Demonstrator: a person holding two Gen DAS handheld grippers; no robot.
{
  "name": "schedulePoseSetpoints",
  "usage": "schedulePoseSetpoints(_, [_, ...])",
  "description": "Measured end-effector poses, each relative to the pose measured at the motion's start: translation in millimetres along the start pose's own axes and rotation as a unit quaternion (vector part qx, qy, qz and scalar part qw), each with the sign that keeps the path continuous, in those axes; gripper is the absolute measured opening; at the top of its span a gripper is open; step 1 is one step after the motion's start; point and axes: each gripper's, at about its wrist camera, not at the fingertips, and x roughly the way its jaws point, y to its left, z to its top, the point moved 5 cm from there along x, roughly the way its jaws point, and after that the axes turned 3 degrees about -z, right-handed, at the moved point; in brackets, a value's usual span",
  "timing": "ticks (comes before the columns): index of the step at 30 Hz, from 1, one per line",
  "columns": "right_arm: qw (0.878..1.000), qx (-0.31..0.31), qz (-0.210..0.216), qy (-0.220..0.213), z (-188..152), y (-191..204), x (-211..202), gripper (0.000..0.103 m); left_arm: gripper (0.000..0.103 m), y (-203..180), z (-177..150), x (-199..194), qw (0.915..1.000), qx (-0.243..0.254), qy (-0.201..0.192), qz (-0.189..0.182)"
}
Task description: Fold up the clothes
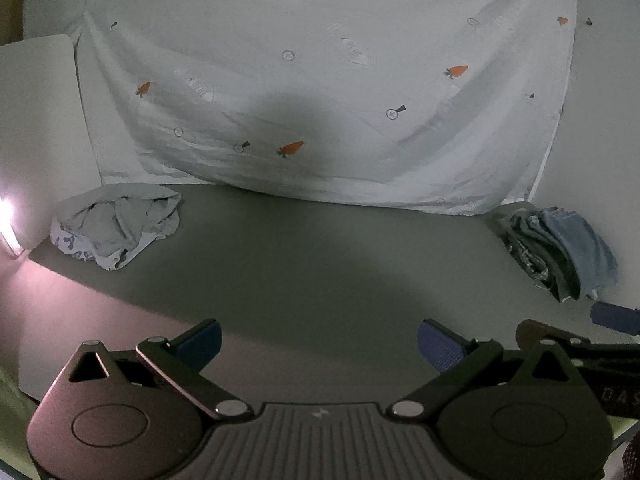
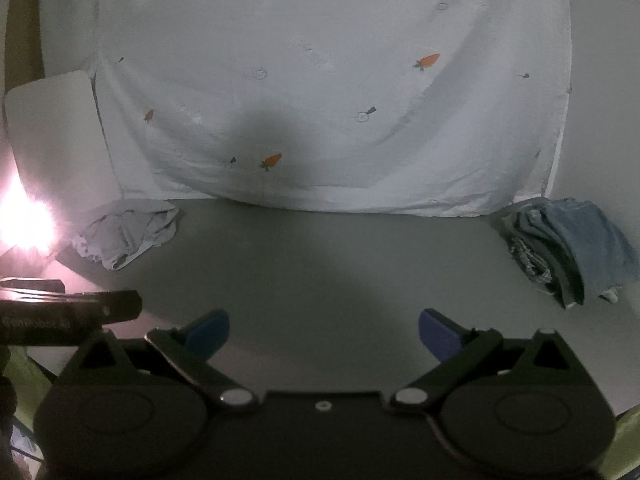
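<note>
Our left gripper (image 1: 318,344) sits at the bottom centre of the left wrist view with its blue pads spread wide and nothing between them, and our right gripper (image 2: 324,334) is the same in its own view: jaws apart, empty, hovering over bare grey table (image 1: 304,248).

The clothes we are meant to fold lie in two heaps. A crumpled pale grey garment (image 1: 118,228) sits at middle left of the frame, loosely bunched with a printed hem showing at its lower edge. A stack of blue and grey clothes (image 1: 560,248) sits at middle right, apparently already folded, a light blue piece draped on top.

The main risk, as we judge it, is a bad first grasp on the crumpled garment. Its layers are bunched, so closing on the nearest ridge could catch several thicknesses at once and lift it as a lump instead of by an edge. A bright glare (image 2: 24,220) at the left edge washes out that side of the view and may hide the garment's near corner. Our two grippers are also close together; the right one's tip shows at the lower right of the left wrist view, so reaching the same way could make them collide.

Behind both heaps hangs a white sheet with carrot prints (image 1: 320,80), its hem touching the table; reaching too deep could snag it. A white panel (image 1: 36,120) stands at left.
</note>
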Motion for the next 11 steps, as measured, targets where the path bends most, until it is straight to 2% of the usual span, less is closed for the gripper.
schedulePoseSetpoints(11, [1.000, 0.001, 0.003, 0.009, -1.2, 5.8, 4.8, 0.102, 0.103, 10.5, 0.5, -4.1, 1.0000, 0.005, 0.003, 0.003])
